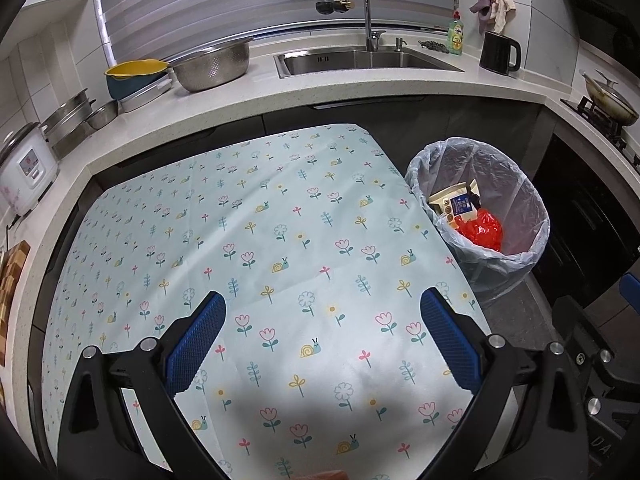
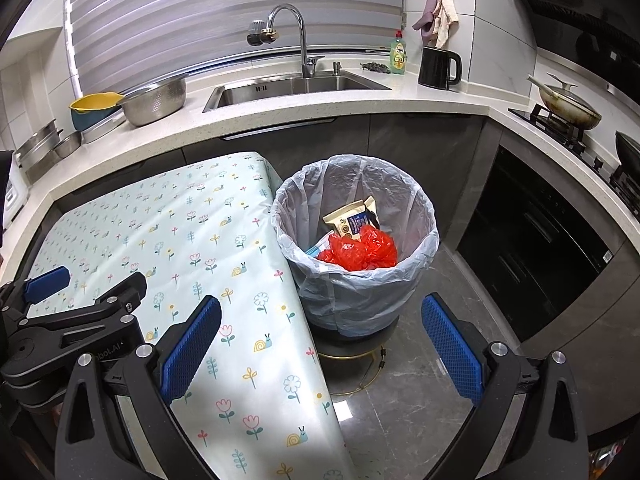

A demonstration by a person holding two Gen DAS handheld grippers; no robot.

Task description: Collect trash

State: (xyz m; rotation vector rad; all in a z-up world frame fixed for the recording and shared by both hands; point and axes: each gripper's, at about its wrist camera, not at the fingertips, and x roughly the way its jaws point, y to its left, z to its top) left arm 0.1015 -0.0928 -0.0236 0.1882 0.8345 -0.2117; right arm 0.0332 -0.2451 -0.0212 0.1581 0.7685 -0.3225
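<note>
In the left wrist view, the left tool [image 1: 322,340] hangs at the bottom of the frame with its blue pads spread wide and nothing between them, above the flowered tabletop [image 1: 248,240]. No trash lies on the cloth that shows. At right of centre, just beside the tabletop's edge, stands the bin [image 1: 480,216] with a clear liner; inside it are a red bag [image 1: 482,230] and a beige packet [image 1: 450,198]. The sink [image 1: 360,60] is at the top.

In the right wrist view, the right tool [image 2: 320,344] sits low in the frame, its pads also spread and holding nothing, above the tabletop's edge and the floor [image 2: 420,344]. The bin [image 2: 356,220] is at centre, with the red bag [image 2: 362,248] lying in front of the packet [image 2: 350,216]. The left tool [image 2: 76,300] shows at lower left over the tabletop [image 2: 180,240].
</note>
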